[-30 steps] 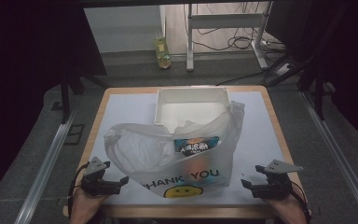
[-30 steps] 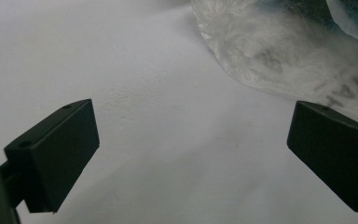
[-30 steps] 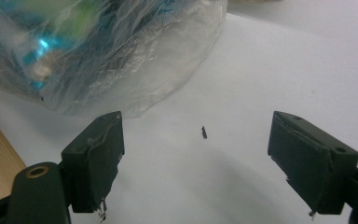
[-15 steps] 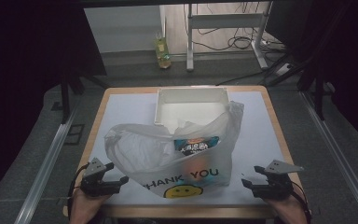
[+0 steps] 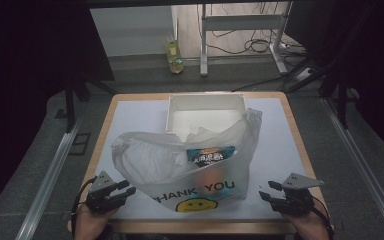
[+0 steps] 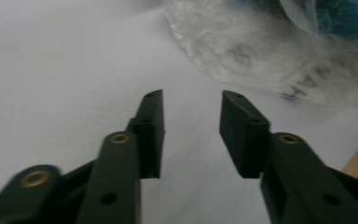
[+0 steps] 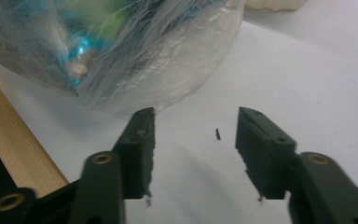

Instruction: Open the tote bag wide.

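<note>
both the left hand-held gripper (image 5: pixel 125 189) and right hand-held gripper (image 5: pixel 269 192) flank the plastic bag (image 5: pixel 190 165), jaws just closing partway, still spread on nothing.

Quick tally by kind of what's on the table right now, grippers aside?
Plastic bag: 1
Snack packet inside the bag: 1
White tray: 1
Total: 3
</note>
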Demonstrator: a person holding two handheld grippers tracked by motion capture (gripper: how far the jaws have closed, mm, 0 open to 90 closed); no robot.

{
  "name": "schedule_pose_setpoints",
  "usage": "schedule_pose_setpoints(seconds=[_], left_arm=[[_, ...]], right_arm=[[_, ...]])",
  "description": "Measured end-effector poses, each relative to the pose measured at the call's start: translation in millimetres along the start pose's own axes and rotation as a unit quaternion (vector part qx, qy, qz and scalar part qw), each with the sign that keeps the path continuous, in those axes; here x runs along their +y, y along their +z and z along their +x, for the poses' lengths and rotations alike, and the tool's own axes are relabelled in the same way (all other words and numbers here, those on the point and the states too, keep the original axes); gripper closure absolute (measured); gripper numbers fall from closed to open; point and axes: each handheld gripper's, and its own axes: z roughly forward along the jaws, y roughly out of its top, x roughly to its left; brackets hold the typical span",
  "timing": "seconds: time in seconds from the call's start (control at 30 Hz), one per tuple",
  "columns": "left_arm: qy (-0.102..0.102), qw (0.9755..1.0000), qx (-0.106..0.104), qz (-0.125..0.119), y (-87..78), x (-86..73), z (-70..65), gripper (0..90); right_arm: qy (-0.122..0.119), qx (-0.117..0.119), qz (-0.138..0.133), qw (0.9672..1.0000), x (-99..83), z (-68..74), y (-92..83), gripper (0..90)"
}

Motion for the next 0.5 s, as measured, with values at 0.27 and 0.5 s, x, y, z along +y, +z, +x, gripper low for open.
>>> schedule_pose_setpoints(seconds=[0.27, 0.5], left_arm=[[0.026, 0.9996, 0.006, 0.010, -3.9, 1.4, -9.4, 89.0], [0.022, 0.9996, -0.018, -0.007, -9.4, 1.4, -16.3, 89.2]], right_arm=[[-0.014, 0.017, 0.008, 0.9997, 1.8, 4.5, -2.0, 73.4], [-0.013, 0.036, 0.004, 0.9993, 3.7, 7.6, -3.8, 88.9]])
